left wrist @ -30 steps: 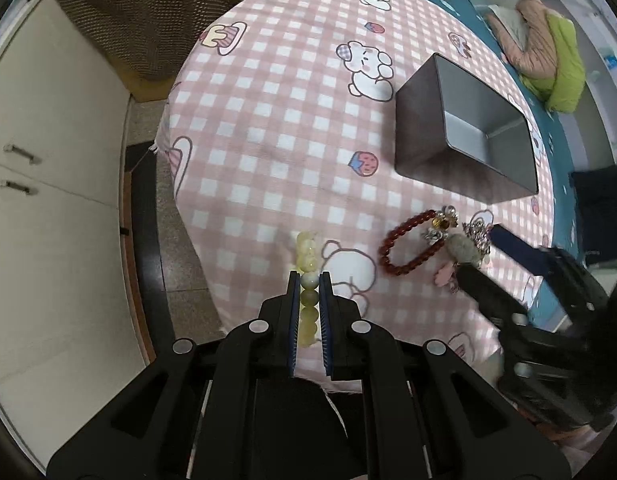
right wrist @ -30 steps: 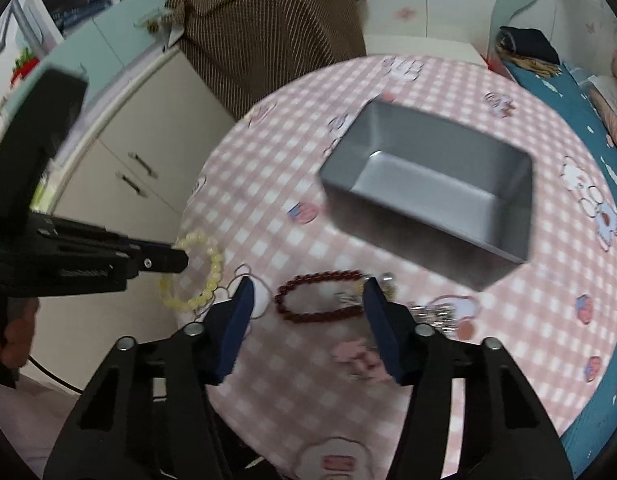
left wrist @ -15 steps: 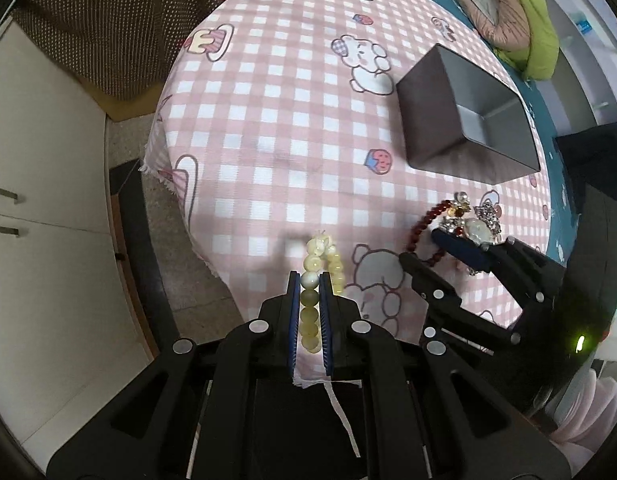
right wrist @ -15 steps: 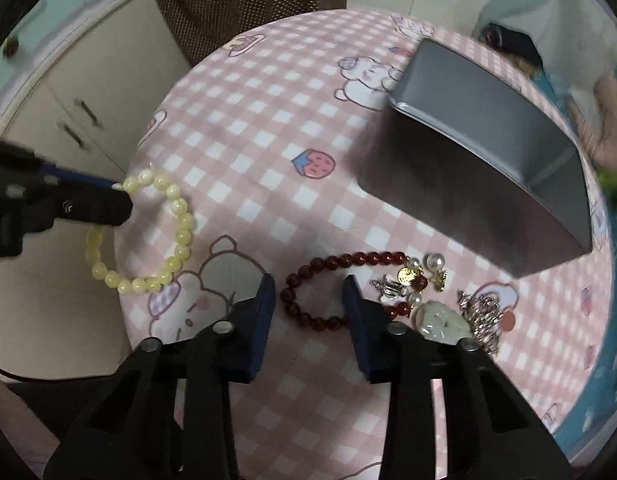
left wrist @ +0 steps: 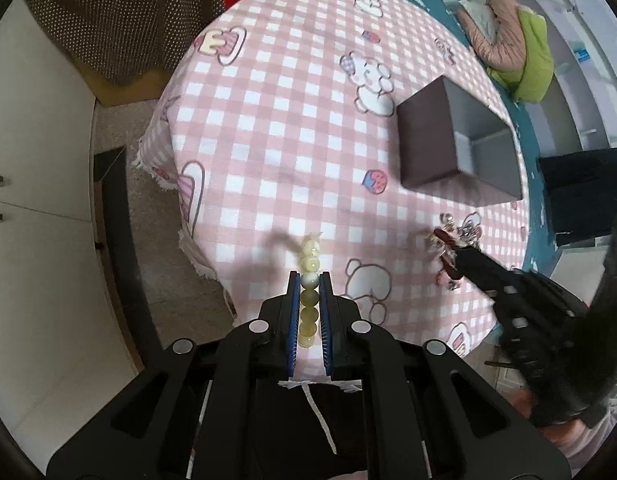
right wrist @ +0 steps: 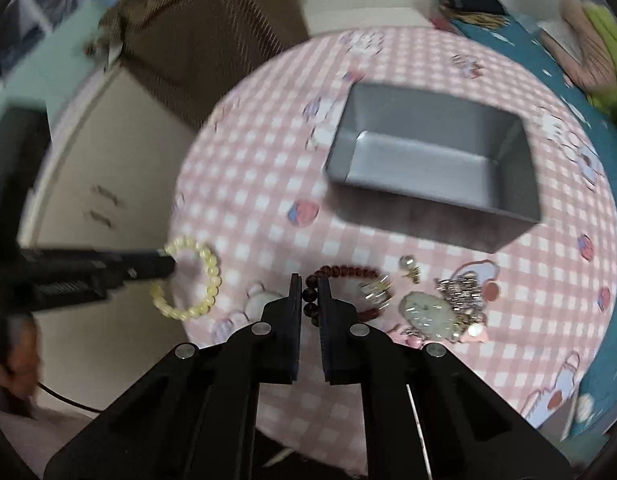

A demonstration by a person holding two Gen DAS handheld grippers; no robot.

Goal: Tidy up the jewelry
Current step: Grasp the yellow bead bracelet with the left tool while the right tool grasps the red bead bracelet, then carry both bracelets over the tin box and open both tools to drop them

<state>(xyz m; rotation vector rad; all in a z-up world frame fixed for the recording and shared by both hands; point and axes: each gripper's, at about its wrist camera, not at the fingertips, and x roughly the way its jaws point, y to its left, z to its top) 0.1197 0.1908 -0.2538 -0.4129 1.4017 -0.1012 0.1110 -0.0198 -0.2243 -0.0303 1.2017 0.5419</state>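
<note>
Jaws of the left gripper (left wrist: pixel 308 280) clamping a pale yellow bead bracelet (left wrist: pixel 309 297), several beads wedged in a row between the blue pads, two more beads poking out past the tips. Seen from the right wrist, the same bracelet (right wrist: pixel 196 276) hanging as a full loop off the left gripper's tip, over the near edge of the pink checked tablecloth (left wrist: pixel 292 152). Jaws of the right gripper (right wrist: pixel 309 286) just closing, now pinching the near end of a dark red bead bracelet (right wrist: pixel 348 276), three or four beads caught between the pads, the rest of the loop curving away to the right of the tips. Just right of those jaws, lying in a small cluster on the cloth: a gold charm bunch (right wrist: pixel 378 290) on the red bracelet, a pale green oval pendant (right wrist: pixel 426 314), a silver chain tangle (right wrist: pixel 460 290) and a pearl earring (right wrist: pixel 408 266). Beyond both sets of jaws, sitting well apart from the jewellery: an open grey rectangular box (right wrist: pixel 436 200), holding nothing visible. Farther off, past the table's far left edge, draping: a brown dotted cloth (left wrist: pixel 120 20). Far right, lying on a teal surface: pink and green garments (left wrist: pixel 516 40). Much of the right-wrist view blurring.
</note>
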